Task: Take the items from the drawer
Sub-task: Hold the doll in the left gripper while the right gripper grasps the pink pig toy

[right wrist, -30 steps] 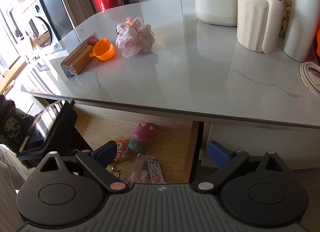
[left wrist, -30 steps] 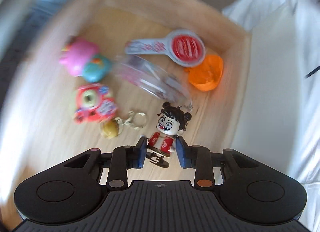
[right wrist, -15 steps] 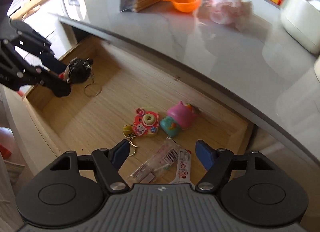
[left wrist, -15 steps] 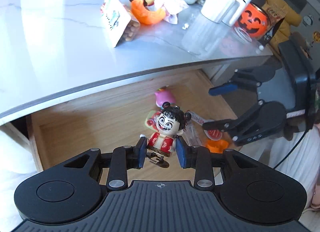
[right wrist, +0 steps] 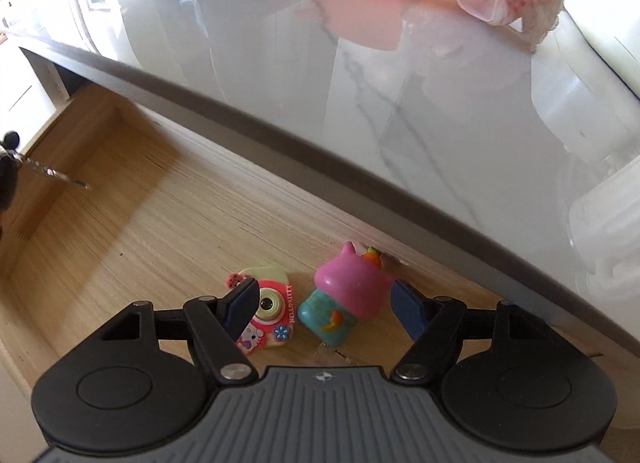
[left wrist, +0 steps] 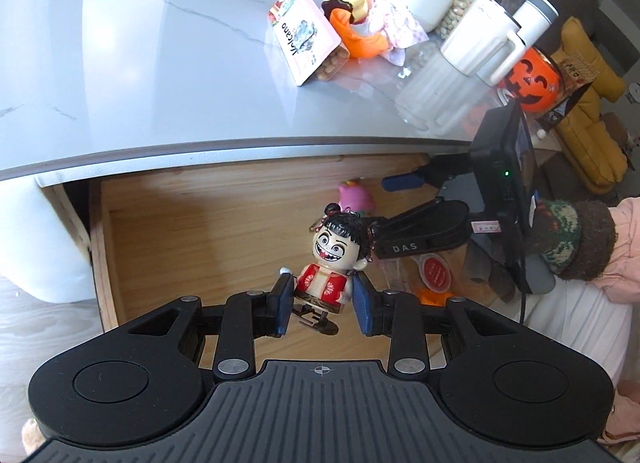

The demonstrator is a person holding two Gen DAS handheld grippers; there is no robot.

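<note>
Pale wooden drawer (right wrist: 168,199) open under a white marble counter (left wrist: 168,75). Left gripper (left wrist: 322,305) pinches a doll figurine (left wrist: 332,263) above the drawer. Right gripper (right wrist: 324,309), spread, hangs over a pink-capped toy (right wrist: 346,295) inside the drawer.

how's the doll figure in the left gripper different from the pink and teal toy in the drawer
The doll figure is clamped between the left gripper pads, lifted over the drawer; the pink and teal toy lies on the drawer floor, between the open right gripper fingers but not touching them. The doll figure has a painted grinning face, black hair and a red top; the pink and teal toy shows no face. Both are small plastic toys.
</note>
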